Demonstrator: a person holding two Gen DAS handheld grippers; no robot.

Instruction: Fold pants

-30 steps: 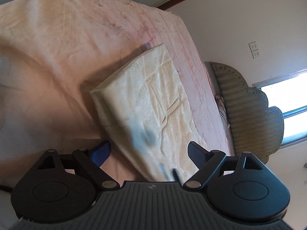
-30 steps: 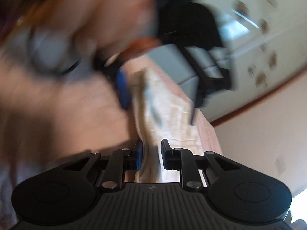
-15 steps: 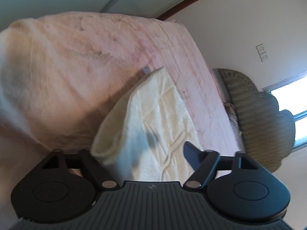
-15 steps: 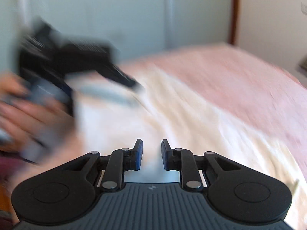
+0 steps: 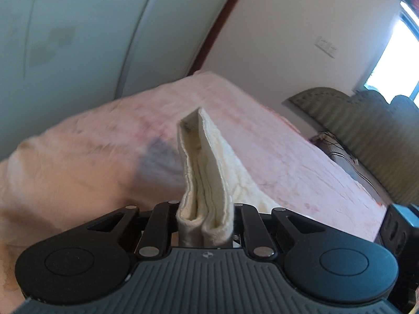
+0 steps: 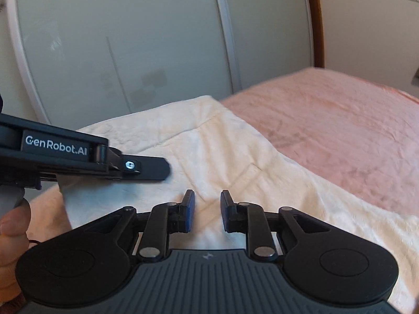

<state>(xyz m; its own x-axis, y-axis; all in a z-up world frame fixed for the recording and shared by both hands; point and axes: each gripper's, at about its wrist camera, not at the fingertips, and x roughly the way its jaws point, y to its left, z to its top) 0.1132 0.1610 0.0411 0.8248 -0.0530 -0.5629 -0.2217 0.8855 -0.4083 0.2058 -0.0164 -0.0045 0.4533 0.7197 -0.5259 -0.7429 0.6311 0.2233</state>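
The cream pants (image 5: 209,162) lie folded on the pink bed cover (image 5: 288,151). My left gripper (image 5: 205,209) is closing on their thick folded edge, which stands upright between the pads, lifted off the bed. In the right wrist view the pants (image 6: 222,151) spread across the near half of the bed. My right gripper (image 6: 207,198) hovers over them with a narrow gap between its blue pads (image 6: 189,209) and nothing in it. The left gripper (image 6: 146,167) reaches in from the left there, gripping the cloth's left edge, with a hand (image 6: 13,225) below it.
Pale sliding wardrobe doors (image 6: 131,52) stand behind the bed. A green padded headboard (image 5: 366,120) and a bright window (image 5: 403,39) are at the right. The pink bed cover (image 6: 340,125) stretches away to the right of the pants.
The left jaws went from wide open around the pants' folded edge to closed on it and raised it. The right gripper swung round and now looks level across the pants.
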